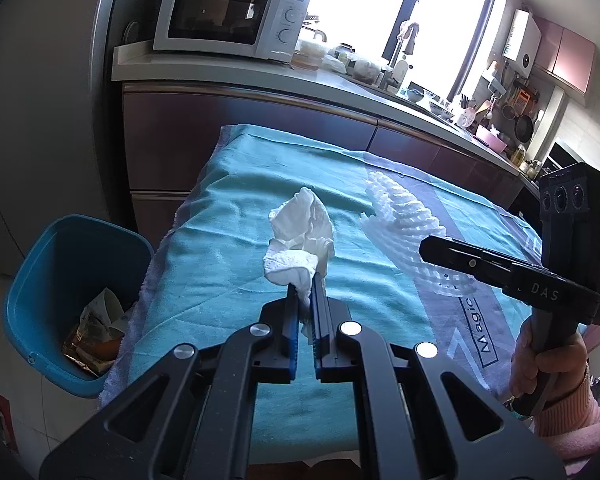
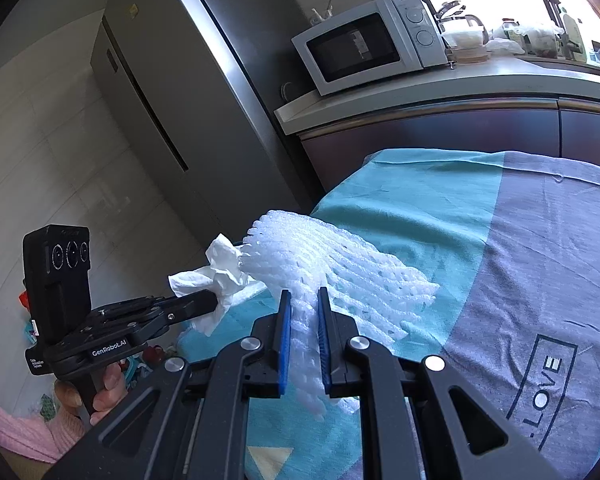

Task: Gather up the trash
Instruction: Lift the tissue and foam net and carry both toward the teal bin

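Note:
My left gripper (image 1: 306, 286) is shut on a crumpled white tissue (image 1: 300, 236), which it holds above the teal cloth (image 1: 220, 248) on the table. A white foam net sleeve (image 2: 340, 268) is pinched between the blue pads of my right gripper (image 2: 303, 300), shut on it, and it hangs lifted over the cloth. In the left wrist view the foam net (image 1: 404, 216) shows beside the right gripper (image 1: 424, 246). The right wrist view shows the left gripper (image 2: 216, 300) with the tissue (image 2: 220, 276) to the left. A blue bin (image 1: 72, 304) with some trash inside stands at the table's left side.
A kitchen counter (image 1: 340, 80) runs behind the table, carrying a white microwave (image 1: 232, 16) and many jars and dishes. A tall grey fridge (image 2: 172, 80) stands to the left. A hand (image 1: 548, 364) in a pink sleeve grips the right tool's handle.

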### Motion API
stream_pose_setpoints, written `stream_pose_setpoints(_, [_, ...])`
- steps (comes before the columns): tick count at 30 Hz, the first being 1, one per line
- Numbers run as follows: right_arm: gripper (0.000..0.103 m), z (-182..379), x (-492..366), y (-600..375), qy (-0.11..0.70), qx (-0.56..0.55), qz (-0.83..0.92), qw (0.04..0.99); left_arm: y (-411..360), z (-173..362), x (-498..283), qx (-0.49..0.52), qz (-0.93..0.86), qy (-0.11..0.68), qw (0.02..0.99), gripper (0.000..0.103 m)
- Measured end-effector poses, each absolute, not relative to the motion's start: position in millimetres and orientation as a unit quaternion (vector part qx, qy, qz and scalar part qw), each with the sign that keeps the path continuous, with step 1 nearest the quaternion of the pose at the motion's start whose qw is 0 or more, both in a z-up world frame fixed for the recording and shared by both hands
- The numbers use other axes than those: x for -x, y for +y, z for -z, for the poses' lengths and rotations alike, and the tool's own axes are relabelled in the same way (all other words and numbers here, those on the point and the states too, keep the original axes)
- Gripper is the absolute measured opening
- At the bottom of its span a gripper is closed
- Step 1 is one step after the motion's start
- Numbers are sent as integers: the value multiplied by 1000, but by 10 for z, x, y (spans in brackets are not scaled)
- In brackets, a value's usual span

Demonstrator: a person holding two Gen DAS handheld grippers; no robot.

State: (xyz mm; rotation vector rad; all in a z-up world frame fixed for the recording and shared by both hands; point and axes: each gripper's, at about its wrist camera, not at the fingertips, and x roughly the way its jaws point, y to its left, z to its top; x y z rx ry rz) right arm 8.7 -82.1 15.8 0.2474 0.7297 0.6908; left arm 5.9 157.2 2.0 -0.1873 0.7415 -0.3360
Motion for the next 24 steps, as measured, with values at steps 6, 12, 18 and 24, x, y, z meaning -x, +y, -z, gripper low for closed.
stream_pose_setpoints(6, [11,-160,-84,-758,350,-118,-338,866,1654,-30,-37,95,156,359,915,6])
stream_pose_setpoints(12, [11,-169,-90,-694,351,-113,-345,863,1703,-61,-2,98,151,356,917,6])
stream_pose_setpoints(18, [11,-174,-108,-619,353,-108,-355,859,1768,-76,38,101,144,353,919,6])
stream_pose_setpoints(24, [11,-171,-135,-565,355,-106,-367,853,1858,-92,70,105,133,351,921,6])
